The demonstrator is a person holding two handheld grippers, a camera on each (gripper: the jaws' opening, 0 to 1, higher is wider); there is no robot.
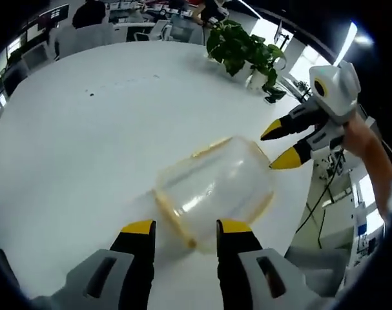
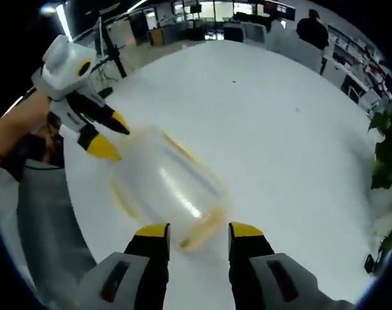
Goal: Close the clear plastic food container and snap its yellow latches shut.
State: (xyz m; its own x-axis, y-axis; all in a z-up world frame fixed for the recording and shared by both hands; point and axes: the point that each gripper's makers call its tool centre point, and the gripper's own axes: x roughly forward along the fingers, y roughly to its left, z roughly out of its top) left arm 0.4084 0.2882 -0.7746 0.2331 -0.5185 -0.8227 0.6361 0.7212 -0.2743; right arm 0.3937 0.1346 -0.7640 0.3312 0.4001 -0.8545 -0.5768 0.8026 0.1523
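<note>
Clear container (image 1: 215, 190) with yellow latches (image 1: 173, 219) lying on white table (image 1: 86, 142), between both grippers. Left gripper (image 1: 186, 232) sitting near one end, jaws spread, gripping nothing. Right gripper (image 2: 199, 236) facing opposite end, jaws likewise apart, empty. Potted plant (image 1: 244, 48) standing at far table edge.

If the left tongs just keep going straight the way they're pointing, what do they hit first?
Most likely the clear plastic food container, lying just past the open left tongs on the white table. Exact depth is unclear.
</note>
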